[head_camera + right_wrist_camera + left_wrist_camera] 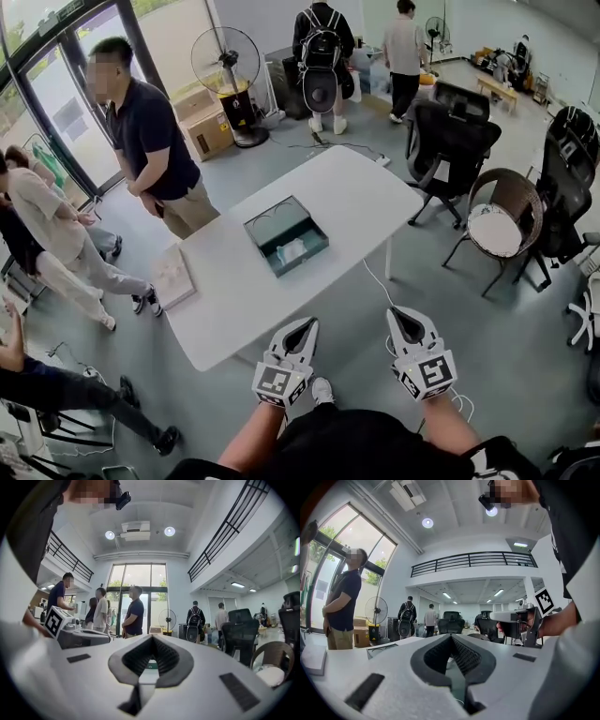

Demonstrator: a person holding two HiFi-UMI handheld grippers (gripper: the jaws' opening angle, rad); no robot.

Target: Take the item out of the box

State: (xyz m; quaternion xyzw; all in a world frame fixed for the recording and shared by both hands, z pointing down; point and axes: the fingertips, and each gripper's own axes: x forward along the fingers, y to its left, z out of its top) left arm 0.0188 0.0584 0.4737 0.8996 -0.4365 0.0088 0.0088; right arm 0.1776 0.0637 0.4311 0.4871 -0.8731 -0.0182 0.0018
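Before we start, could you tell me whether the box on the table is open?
Open: the box shows its inside, a pale item lying in it.

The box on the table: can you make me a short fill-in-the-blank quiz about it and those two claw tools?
1. The box on the table has its top ___.
2. The item inside it is ___ in colour.
3. The left gripper and the right gripper both have jaws that are ___, with nothing between them.
Missing words: open; white; shut.
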